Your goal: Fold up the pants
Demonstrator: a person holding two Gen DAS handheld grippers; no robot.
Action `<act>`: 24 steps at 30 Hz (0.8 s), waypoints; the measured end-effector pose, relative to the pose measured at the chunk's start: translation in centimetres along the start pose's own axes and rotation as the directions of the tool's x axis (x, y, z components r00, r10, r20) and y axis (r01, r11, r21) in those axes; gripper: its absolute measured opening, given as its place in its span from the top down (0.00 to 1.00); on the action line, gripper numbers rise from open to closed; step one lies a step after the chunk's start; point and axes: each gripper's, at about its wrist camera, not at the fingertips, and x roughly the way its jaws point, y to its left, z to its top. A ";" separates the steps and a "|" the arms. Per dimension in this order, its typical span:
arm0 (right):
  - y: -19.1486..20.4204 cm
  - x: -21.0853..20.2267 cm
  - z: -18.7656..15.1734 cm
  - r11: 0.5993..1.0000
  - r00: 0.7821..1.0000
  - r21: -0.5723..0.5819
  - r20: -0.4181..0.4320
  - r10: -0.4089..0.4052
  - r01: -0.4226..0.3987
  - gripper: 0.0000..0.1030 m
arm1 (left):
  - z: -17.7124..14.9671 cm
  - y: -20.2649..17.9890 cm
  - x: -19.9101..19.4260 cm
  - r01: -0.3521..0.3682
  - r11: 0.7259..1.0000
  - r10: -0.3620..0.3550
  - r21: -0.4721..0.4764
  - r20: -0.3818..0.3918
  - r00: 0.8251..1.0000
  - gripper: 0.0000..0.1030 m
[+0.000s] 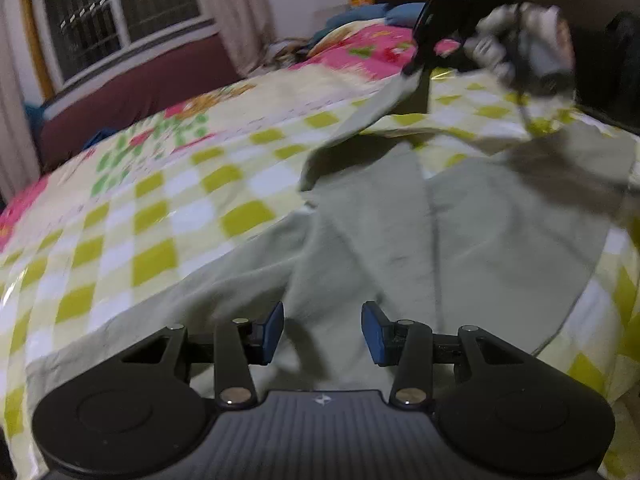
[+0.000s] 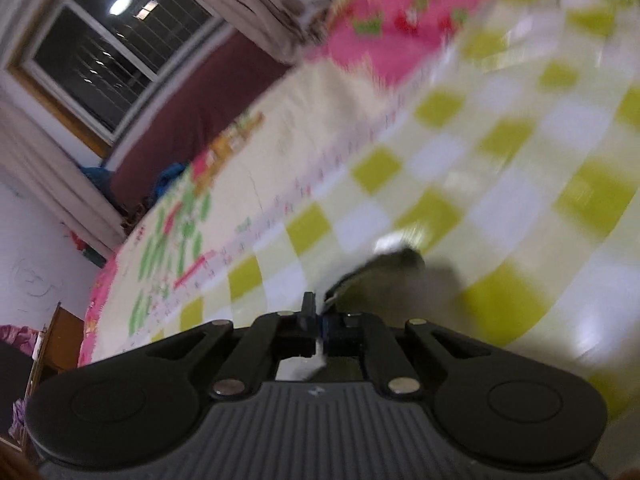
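Grey-green pants (image 1: pixel 400 240) lie spread on a bed with a yellow-green checked sheet (image 1: pixel 160 216). In the left wrist view my left gripper (image 1: pixel 322 330) hovers low over the near part of the pants, open, with its blue pads (image 1: pixel 274 330) apart and nothing between them. At the far end my right gripper (image 1: pixel 412 66), held by a gloved hand (image 1: pixel 520 48), lifts an edge of the pants off the sheet. In the blurred right wrist view the right gripper (image 2: pixel 318 320) is shut, with a fold of the pants (image 2: pixel 400 268) bunched at its tips above the sheet (image 2: pixel 480 160).
A pink flowered cover (image 1: pixel 360 48) and blue pillows (image 1: pixel 360 14) lie at the far end of the bed. A dark window (image 1: pixel 120 12) with curtains and a maroon wall band (image 1: pixel 140 92) stand beyond the bed's left side.
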 end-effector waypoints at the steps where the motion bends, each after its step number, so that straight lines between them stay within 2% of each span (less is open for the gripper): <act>1: -0.8 -1.8 0.8 1.000 1.000 -0.006 0.026 0.000 0.001 0.97 | 0.1 -0.7 0.1 0.000 1.000 -0.001 0.020 0.011 1.000 0.45; 6: -5.5 -11.1 3.3 1.000 0.989 -0.010 0.149 -0.008 0.010 0.97 | 0.9 -4.9 -0.8 -0.017 0.993 0.010 0.117 0.067 0.998 0.45; 9: -8.8 -15.2 3.3 1.000 0.984 0.013 0.179 -0.020 0.018 0.97 | 0.9 -7.7 -2.0 -0.038 0.986 0.027 0.163 0.074 0.997 0.44; 11: -11.4 -16.8 3.0 0.998 0.986 0.055 0.165 -0.030 0.021 0.97 | 0.9 -9.7 -2.9 -0.058 0.979 0.045 0.197 0.068 0.997 0.40; 12: -12.3 -17.0 3.1 0.998 0.991 0.054 0.129 -0.026 0.019 0.97 | 1.0 -10.8 -3.3 -0.068 0.975 0.056 0.211 0.062 0.996 0.40; 16: -16.1 -17.5 1.0 0.992 0.993 0.059 0.036 -0.113 0.111 0.97 | 1.5 -13.9 -3.7 -0.018 0.972 0.016 0.235 0.011 1.000 0.40; 20: -19.3 -19.1 -0.8 0.985 0.997 0.160 0.033 -0.076 0.070 0.97 | 2.0 -16.2 -3.5 0.005 0.954 -0.004 0.300 -0.006 1.000 0.40; 24: -18.3 -20.2 1.1 0.990 0.996 0.135 0.069 -0.050 0.040 0.97 | 3.0 -16.7 -3.3 0.010 0.945 -0.012 0.328 0.002 1.000 0.39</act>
